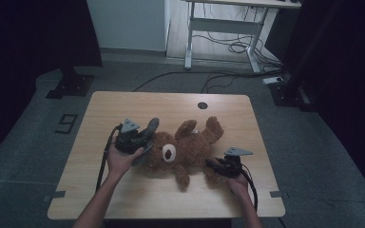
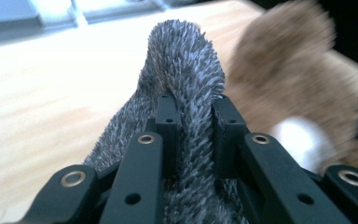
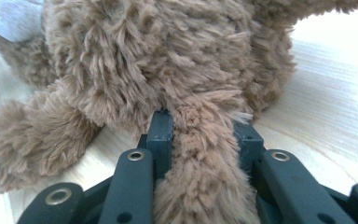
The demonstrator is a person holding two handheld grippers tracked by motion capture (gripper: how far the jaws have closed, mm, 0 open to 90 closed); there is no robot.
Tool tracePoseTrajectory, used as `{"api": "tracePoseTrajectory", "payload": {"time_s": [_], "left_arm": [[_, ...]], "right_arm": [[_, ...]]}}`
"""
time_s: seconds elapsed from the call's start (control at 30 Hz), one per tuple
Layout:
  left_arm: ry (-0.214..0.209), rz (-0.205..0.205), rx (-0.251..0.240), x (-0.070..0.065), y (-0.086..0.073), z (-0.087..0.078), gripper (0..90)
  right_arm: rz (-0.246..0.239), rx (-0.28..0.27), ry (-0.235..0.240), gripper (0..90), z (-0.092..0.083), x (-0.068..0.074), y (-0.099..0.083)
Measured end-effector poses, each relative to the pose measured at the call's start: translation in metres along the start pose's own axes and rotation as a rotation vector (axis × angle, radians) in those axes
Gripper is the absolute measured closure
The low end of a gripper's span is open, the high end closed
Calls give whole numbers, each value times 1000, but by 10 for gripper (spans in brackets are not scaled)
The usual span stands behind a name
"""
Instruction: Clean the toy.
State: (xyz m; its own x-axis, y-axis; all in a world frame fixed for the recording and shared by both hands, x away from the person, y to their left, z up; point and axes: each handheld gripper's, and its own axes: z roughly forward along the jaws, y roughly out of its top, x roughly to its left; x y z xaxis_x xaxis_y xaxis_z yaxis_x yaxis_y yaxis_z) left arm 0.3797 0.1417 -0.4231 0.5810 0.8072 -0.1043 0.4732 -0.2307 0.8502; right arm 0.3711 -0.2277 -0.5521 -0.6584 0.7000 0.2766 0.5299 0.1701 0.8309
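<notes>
Plush dog (image 1: 180,152) on table (image 1: 100,190) — my left gripper (image 2: 193,112) clamps its grey ear (image 2: 186,60), right gripper (image 3: 203,126) clamps a brown leg (image 3: 200,158); I lift both evenly — no tugging.

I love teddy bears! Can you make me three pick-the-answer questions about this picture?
1. Where does the plush toy lie?
A on the wooden table
B on the floor
C on a chair

2. What colour is the furry part held by the left gripper?
A red
B grey
C green

3. How are the right gripper jaws?
A wide open
B shut on brown fur
C holding a cup

Answers:
1 A, the brown toy rests on the tabletop.
2 B, grey fur sits between the jaws.
3 B, a brown limb is pinched between them.
</notes>
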Motion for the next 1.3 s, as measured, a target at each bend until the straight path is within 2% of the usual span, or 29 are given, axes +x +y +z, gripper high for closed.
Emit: {"api": "tracePoseTrajectory", "payload": {"time_s": [0.1, 0.2, 0.27, 0.33, 0.4, 0.47, 0.53, 0.63, 0.77, 0.9, 1.03, 1.13, 1.23, 1.3], "left_arm": [[-20, 39, 17, -16, 17, 13, 749], [-26, 47, 64, -25, 24, 32, 747], [-32, 32, 107, -26, 21, 49, 747], [-22, 35, 172, -25, 10, 66, 744], [-9, 29, 170, -21, 0, 72, 745], [-36, -11, 143, -15, -6, 69, 746], [-42, -11, 145, -15, -7, 65, 748], [-39, 16, 147, -21, -11, 61, 749], [-31, 56, 133, -28, -19, 57, 751], [-42, 52, 117, -30, -26, 54, 756], [-59, 49, 112, -33, -30, 50, 759], [-65, 54, 101, -37, -35, 47, 760], [-71, 67, 93, -43, -39, 43, 761], [-75, 76, 85, -47, -42, 41, 762]], "right_arm": [[-5, -1, -14, 676, 3, 2, 2], [-5, 0, -15, 676, 3, 2, 2], [-4, 1, -11, 676, 2, 2, 2], [-10, -2, -10, 675, 2, 2, 2], [-11, 0, -3, 675, 1, 2, 2], [-12, 1, 0, 675, 0, 2, 2], [-13, 4, 5, 675, 0, 3, 1], [-10, 11, 10, 665, -1, 3, 0], [12, 21, 1, 588, -3, 3, -2], [52, 24, 10, 510, -4, 0, -3], [32, 20, -6, 430, -8, 1, -1], [19, -18, -10, 387, -15, 1, 1], [29, -88, -19, 331, -28, 0, 6], [36, -113, -26, 292, -34, 1, 11]]}}
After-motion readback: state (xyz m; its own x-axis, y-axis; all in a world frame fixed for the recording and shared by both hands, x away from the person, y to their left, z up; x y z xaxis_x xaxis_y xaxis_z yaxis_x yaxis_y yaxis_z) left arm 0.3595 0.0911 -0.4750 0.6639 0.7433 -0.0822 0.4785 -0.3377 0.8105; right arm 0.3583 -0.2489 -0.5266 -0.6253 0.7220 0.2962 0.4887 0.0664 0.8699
